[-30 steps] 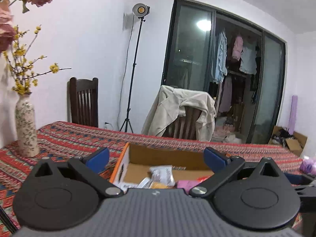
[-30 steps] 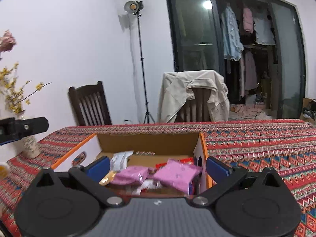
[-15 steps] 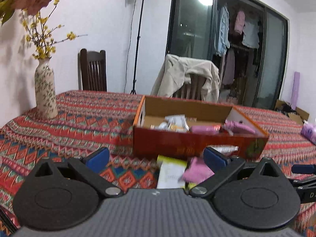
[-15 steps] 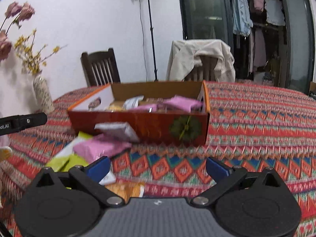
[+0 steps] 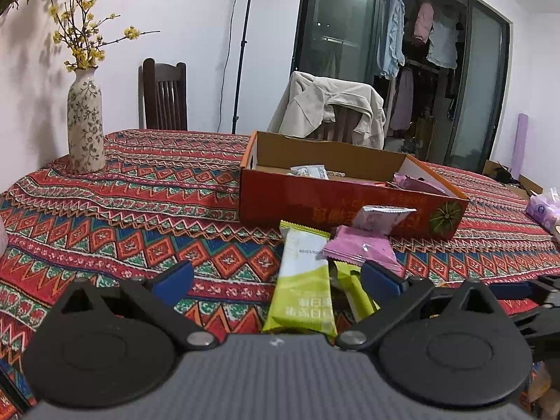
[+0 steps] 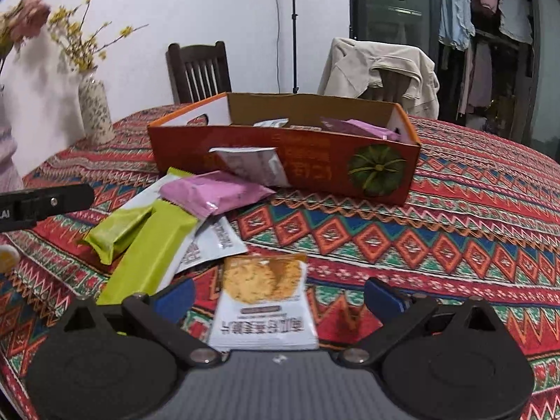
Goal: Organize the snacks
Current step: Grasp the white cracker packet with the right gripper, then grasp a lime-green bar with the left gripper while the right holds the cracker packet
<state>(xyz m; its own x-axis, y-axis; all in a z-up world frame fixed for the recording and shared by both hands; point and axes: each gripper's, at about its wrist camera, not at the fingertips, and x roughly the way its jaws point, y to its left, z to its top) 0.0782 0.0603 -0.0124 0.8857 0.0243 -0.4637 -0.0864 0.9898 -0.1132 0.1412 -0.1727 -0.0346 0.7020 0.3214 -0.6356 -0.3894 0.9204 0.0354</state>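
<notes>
Nearest to us, the right gripper hangs over a white flat packet printed with golden crackers, which lies on the red patterned tablecloth between its blue pads. The jaws stand wide but are closing; neither pad presses on the packet yet, so nothing is held. To take it well, we judge we should come down until the pads straddle the packet's long edges, pinch across its narrow width, and lift flat so the foil does not slip.

The left gripper also stands wide apart and empty. Just ahead of its pads lies a long lime-green and white wrapped bar; a second lime-green bar sits partly under it, close to the right-hand pad, though we cannot tell whether they touch.

Further out, a pink foil packet rests on the loose heap, and a white crimped sachet leans against the front wall of the orange-red cardboard box. The box stands open on the table and already holds several packets, a pink one among them. We judge the loose snacks in front of it are what remains to be moved inside.

Beyond, a floral ceramic vase stands at the table's left edge, with a dark wooden chair behind.
</notes>
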